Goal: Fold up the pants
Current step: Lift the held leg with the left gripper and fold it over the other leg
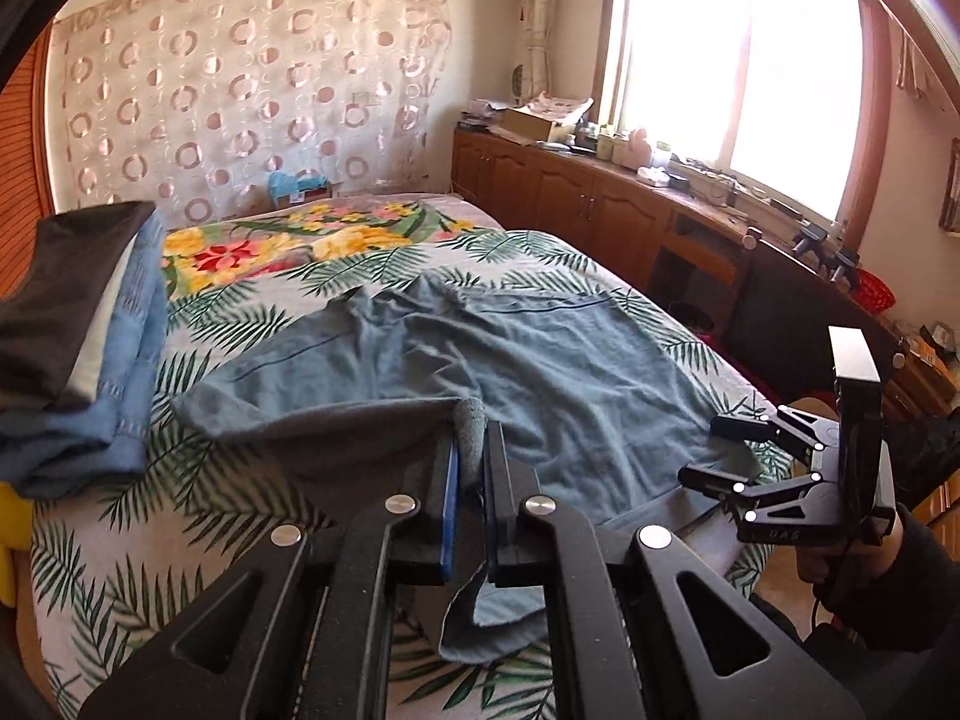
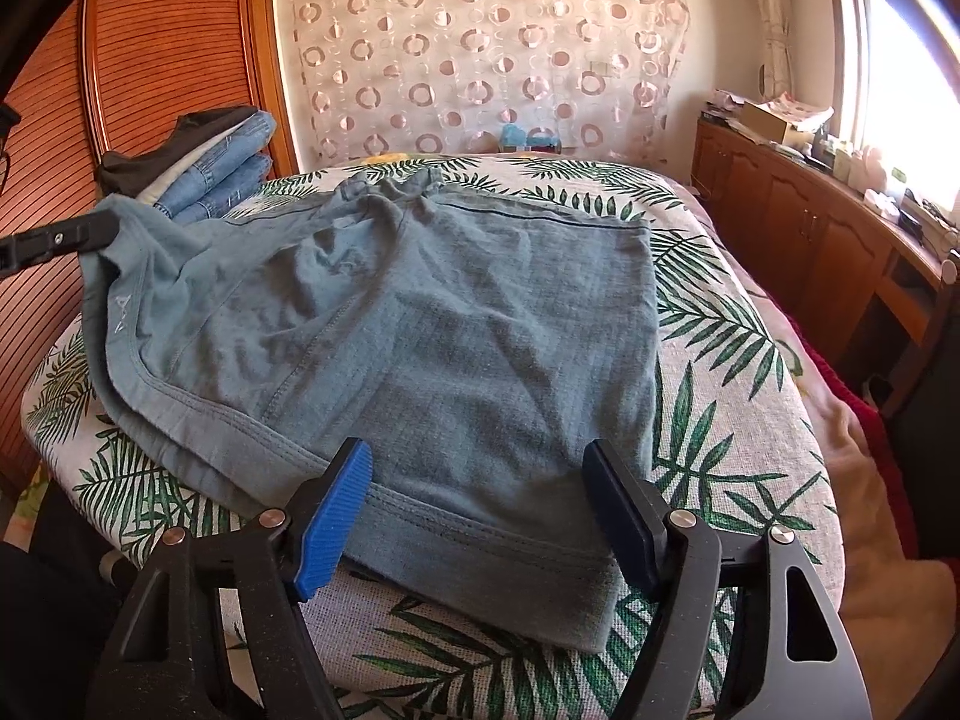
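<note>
I had my left gripper (image 1: 471, 450) clamped on a bunched corner of the blue-grey pants (image 1: 540, 360), a fold of the cloth squeezed between its blue pads and a loose flap hanging below them. That corner was lifted off the bed (image 1: 240, 498), so one leg rose in a ridge toward me while the rest of the garment lay spread and wrinkled across the palm-leaf bedspread, waistband at the far end.

My right gripper (image 2: 480, 510) stood with its jaws apart, one blue pad on each side of the near hem of the other leg, not pressing on it; that hem lay flat on the bedspread near the bed's near edge. In the left wrist view the same gripper showed at the right side, held in my dark-sleeved hand (image 1: 840, 564).

A stack of folded jeans (image 2: 222, 180) with a dark garment on top sat at the far left of the bed. Wooden cabinets (image 1: 600, 204) ran along the right wall beneath a bright window (image 1: 738, 66).
</note>
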`<state>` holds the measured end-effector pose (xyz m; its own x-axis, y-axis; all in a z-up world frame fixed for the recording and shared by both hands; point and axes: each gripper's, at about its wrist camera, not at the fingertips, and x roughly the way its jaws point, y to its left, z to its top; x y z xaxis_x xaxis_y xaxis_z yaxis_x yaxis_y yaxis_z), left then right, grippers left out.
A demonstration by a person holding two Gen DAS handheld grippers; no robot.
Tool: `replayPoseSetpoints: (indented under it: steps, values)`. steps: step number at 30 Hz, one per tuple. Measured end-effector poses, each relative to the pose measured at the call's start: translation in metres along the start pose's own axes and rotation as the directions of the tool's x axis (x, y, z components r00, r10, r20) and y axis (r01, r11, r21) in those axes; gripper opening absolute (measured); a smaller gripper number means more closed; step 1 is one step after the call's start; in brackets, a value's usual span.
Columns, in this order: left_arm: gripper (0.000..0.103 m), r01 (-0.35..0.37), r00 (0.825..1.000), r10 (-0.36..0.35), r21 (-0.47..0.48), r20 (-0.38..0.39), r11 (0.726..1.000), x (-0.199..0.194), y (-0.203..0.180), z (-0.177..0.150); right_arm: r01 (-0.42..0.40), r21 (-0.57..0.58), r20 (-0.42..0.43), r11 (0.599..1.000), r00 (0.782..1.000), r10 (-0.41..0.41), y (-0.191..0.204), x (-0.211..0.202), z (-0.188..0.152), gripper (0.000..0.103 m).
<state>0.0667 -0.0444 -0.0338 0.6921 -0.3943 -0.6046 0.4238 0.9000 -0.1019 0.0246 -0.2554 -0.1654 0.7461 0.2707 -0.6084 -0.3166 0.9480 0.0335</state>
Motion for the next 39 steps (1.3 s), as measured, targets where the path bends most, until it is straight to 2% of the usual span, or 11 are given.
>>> replayPoseSetpoints:
  steps: [10,17,25,28,30,37,38,39]
  values:
    - [0.008,0.072,0.997,-0.073,0.062,0.018,0.996,0.016,-0.038,0.034,0.000,0.012,0.018,1.000,1.000,0.000,-0.008,-0.003,0.000,0.074]
    - [0.008,0.120,0.993,-0.121,0.094,0.003,0.988,0.030,-0.065,0.044,0.002,0.026,0.034,1.000,0.999,-0.003,-0.018,-0.008,-0.001,0.074]
    - [0.008,0.129,0.991,-0.126,0.051,-0.051,0.990,0.053,-0.064,0.039,0.007,0.042,0.049,0.999,0.999,-0.009,-0.027,-0.013,-0.003,0.074]
    - [0.023,0.102,0.992,-0.099,0.037,-0.073,0.994,0.060,-0.057,0.034,0.008,0.046,0.049,0.999,0.999,-0.010,-0.028,-0.012,-0.005,0.074]
    - [0.044,0.092,0.994,-0.089,0.028,-0.069,0.995,0.059,-0.052,0.031,0.009,0.049,0.048,0.999,0.999,-0.011,-0.026,-0.010,-0.006,0.074]
    - [0.047,0.068,0.995,-0.067,0.005,-0.068,0.998,0.049,-0.033,0.020,0.005,0.045,0.043,0.999,0.999,-0.007,-0.024,-0.008,-0.003,0.074]
    - [0.053,0.060,0.996,-0.060,0.002,-0.070,0.998,0.049,-0.030,0.017,0.006,0.044,0.044,0.999,0.999,-0.008,-0.024,-0.008,-0.003,0.074]
    - [0.073,0.048,0.996,-0.049,-0.004,-0.072,0.999,0.049,-0.025,0.014,0.005,0.044,0.045,0.999,0.999,-0.006,-0.024,-0.009,-0.002,0.074]
